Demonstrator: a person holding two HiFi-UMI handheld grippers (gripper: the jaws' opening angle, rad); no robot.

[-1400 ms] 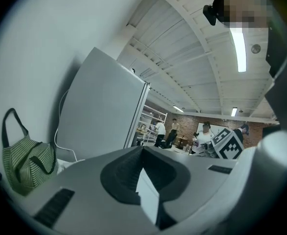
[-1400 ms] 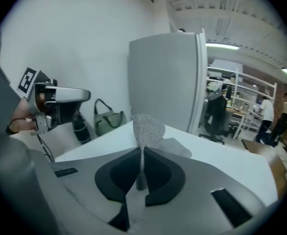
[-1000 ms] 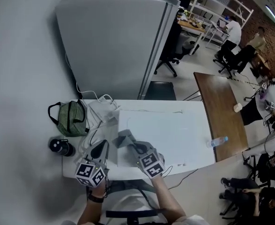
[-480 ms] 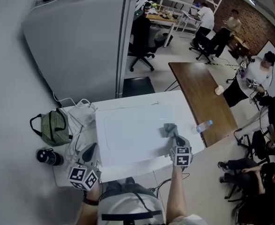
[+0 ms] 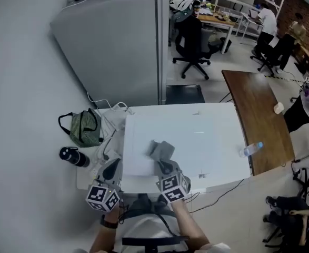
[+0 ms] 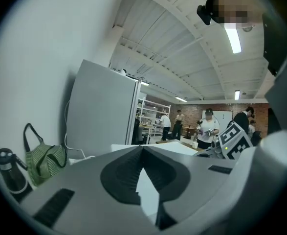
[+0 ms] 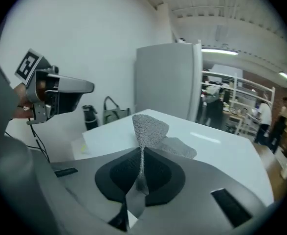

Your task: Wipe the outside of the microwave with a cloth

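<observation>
The microwave [image 5: 201, 136] is a white box seen from above, and its top fills the middle of the head view. A grey cloth [image 5: 161, 151] lies on the left-centre of that top. My right gripper [image 5: 164, 167] is shut on the cloth's near edge. In the right gripper view the cloth [image 7: 149, 128] rises from between the closed jaws of the right gripper [image 7: 142, 153] and drapes onto the white top. My left gripper [image 5: 111, 169] hangs left of the microwave's front corner, shut with nothing in it. In the left gripper view the left gripper [image 6: 142, 149] has its jaws meeting.
A green bag [image 5: 83, 129] and a black bottle [image 5: 72, 156] sit on the table left of the microwave, with white cables [image 5: 110, 113] behind. A tall grey cabinet [image 5: 117, 46] stands at the back. To the right stands a wooden table [image 5: 259, 115], with a water bottle [image 5: 250, 149] beside it.
The right gripper has dragged the cloth across the microwave top, out to the right side half a second ago and now back to the left-centre. The left gripper stayed put.
</observation>
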